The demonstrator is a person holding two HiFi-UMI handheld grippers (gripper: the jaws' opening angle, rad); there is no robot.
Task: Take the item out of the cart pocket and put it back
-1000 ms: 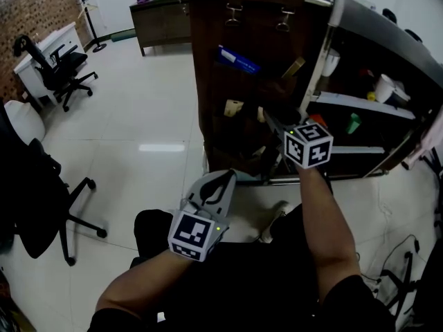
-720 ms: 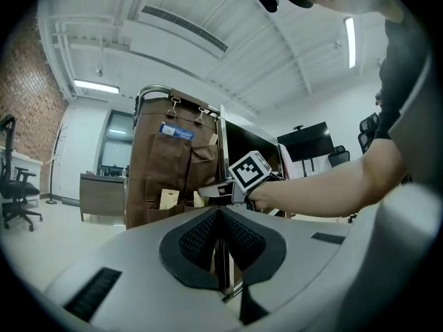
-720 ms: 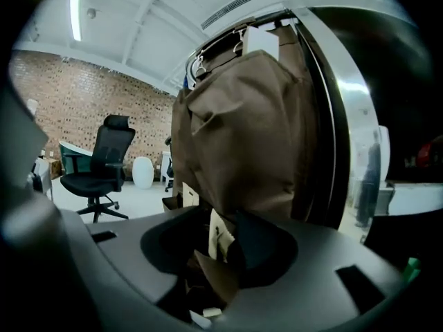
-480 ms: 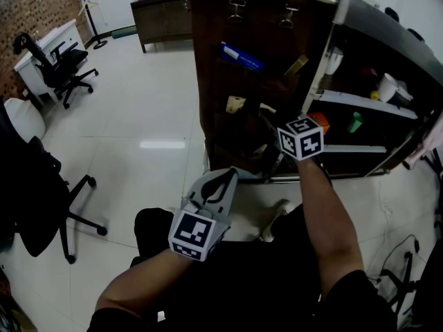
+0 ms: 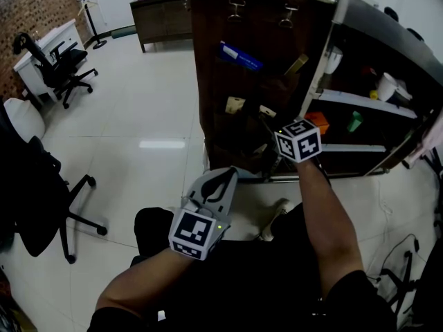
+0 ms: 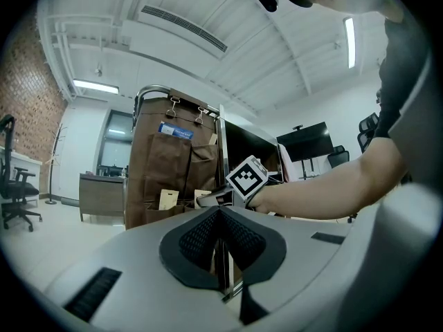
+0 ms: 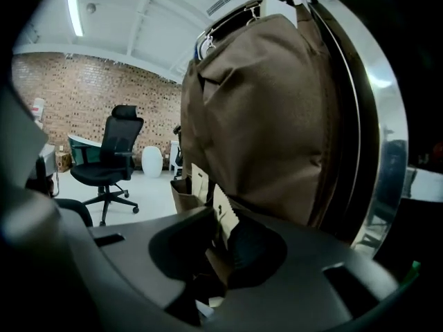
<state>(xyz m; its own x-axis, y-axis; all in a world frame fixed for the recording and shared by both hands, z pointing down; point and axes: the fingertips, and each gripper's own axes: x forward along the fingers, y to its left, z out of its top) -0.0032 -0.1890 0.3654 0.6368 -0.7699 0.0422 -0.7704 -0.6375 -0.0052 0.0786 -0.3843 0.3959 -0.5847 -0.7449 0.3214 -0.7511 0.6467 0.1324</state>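
A pale tiled floor (image 5: 138, 116) runs back to a brick wall (image 5: 34, 5), with an office chair (image 5: 59, 68) parked beside it. In front of me stands the cart (image 5: 367, 26), a brown fabric organiser (image 5: 228, 68) hanging on its near end.

My right gripper (image 5: 268, 124) is up against the organiser's lower row. Its fingers are pinched on a small packet (image 7: 223, 209) with a serrated pale top, which stands between them. The packet's lower part sits down in its pocket (image 7: 208, 254), so by my reading it isn't lifted out yet. A second packet (image 7: 199, 182) pokes from the neighbouring pocket just beside it, untouched.

My left gripper (image 5: 223, 178) hangs low near my lap, well apart from the cart. Its fingers are pressed together on nothing, and I judge it has no part in this step.

So I'd call the task barely begun:
- The grasp looks made.
- The draw upward out of the pocket is left.
- So is the return into the same pocket.

The fabric lip is soft and may drag with the packet, so I'd pull straight along the pocket's opening.
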